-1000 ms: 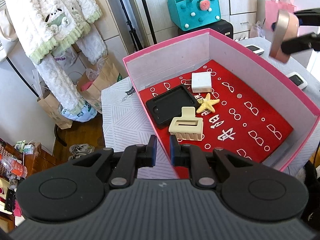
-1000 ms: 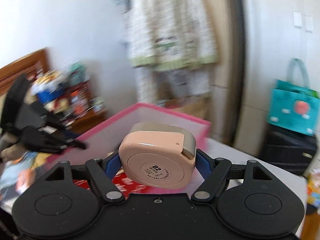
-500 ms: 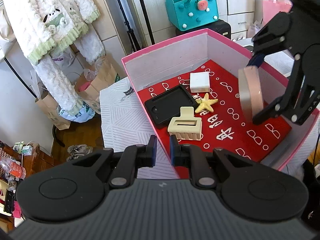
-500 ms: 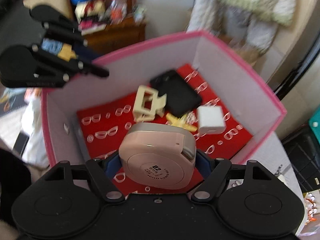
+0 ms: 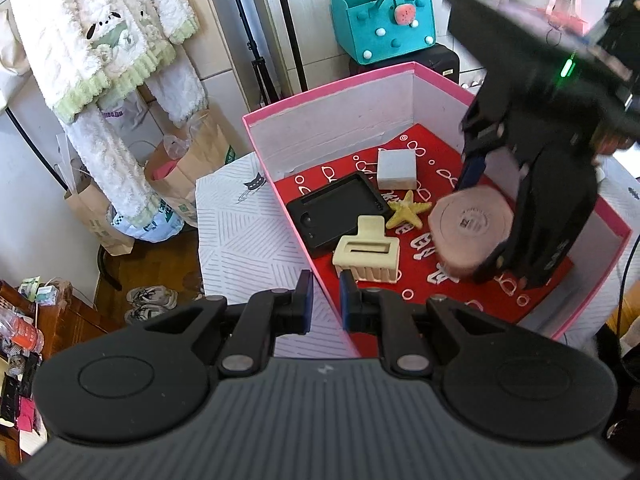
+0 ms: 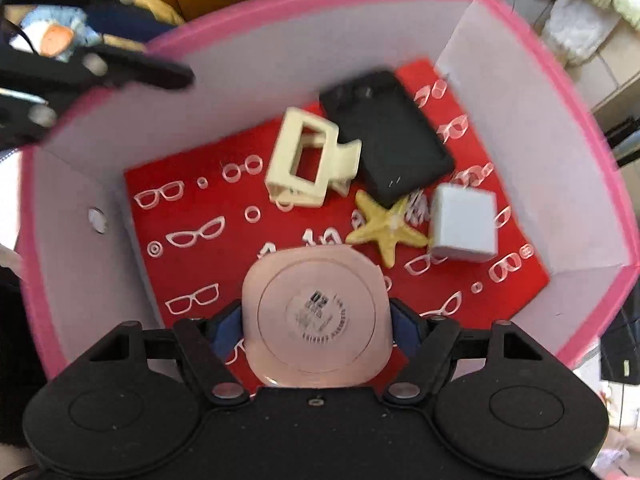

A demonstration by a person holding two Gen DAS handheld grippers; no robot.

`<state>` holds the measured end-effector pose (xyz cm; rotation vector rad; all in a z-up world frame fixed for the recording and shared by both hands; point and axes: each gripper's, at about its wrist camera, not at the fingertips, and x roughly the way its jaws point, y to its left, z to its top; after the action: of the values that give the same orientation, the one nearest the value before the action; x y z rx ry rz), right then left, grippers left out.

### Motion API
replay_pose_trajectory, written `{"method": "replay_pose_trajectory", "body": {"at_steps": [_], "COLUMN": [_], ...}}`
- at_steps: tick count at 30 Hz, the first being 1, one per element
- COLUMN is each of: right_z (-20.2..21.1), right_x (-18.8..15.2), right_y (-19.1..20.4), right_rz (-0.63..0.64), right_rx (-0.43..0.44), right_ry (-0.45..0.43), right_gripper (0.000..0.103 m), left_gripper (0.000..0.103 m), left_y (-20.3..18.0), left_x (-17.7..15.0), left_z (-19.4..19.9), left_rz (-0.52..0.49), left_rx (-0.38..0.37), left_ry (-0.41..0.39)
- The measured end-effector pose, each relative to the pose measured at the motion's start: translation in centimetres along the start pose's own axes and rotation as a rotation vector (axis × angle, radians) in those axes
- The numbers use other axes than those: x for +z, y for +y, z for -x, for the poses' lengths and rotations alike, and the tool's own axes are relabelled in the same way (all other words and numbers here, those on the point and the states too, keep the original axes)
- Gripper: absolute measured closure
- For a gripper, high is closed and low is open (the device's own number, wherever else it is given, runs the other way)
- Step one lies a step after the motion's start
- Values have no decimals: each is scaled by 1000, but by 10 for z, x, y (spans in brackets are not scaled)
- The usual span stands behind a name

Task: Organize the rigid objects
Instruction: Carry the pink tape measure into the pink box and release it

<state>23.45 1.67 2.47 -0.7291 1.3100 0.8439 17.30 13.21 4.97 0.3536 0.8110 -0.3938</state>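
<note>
A pink box (image 5: 448,80) with a red patterned floor (image 6: 208,252) holds a cream hair claw (image 5: 366,256), a black case (image 5: 340,214), a yellow starfish (image 5: 406,214) and a white cube (image 5: 396,169). My right gripper (image 6: 316,322) is shut on a pink tape measure (image 6: 316,314) and reaches down inside the box; the tape measure (image 5: 470,232) sits low over the floor, right of the starfish. My left gripper (image 5: 325,306) is nearly shut and empty, astride the box's near wall, next to the hair claw.
The box stands on a white patterned table (image 5: 240,240). A teal bag (image 5: 384,20) and white garments (image 5: 100,60) hang behind. Paper bags (image 5: 188,168) and shoes (image 5: 152,300) lie on the floor at left.
My right gripper has come from above the box's right rim down into the box with the tape measure, turning it flat. My left gripper has stayed in place.
</note>
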Motion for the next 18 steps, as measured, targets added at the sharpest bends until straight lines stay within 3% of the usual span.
{"method": "replay_pose_trajectory", "body": {"at_steps": [4, 9, 13, 18], "right_z": [0, 3, 35, 98], "right_x": [3, -1, -23, -77], "right_y": [-4, -12, -8, -11], "right_rz": [-37, -62, -83, -219], "right_rx": [5, -66, -82, -43], "right_ry": [-33, -94, -241, -509], "right_gripper": [25, 24, 23, 23], "left_gripper": [90, 90, 90, 90], "left_y": [2, 4, 2, 5], "left_x": [0, 2, 4, 6], "left_z": [0, -2, -2, -2], "left_rz": [12, 28, 39, 80], "left_rx": [-7, -13, -6, -13], "left_ry": [2, 6, 20, 36]}}
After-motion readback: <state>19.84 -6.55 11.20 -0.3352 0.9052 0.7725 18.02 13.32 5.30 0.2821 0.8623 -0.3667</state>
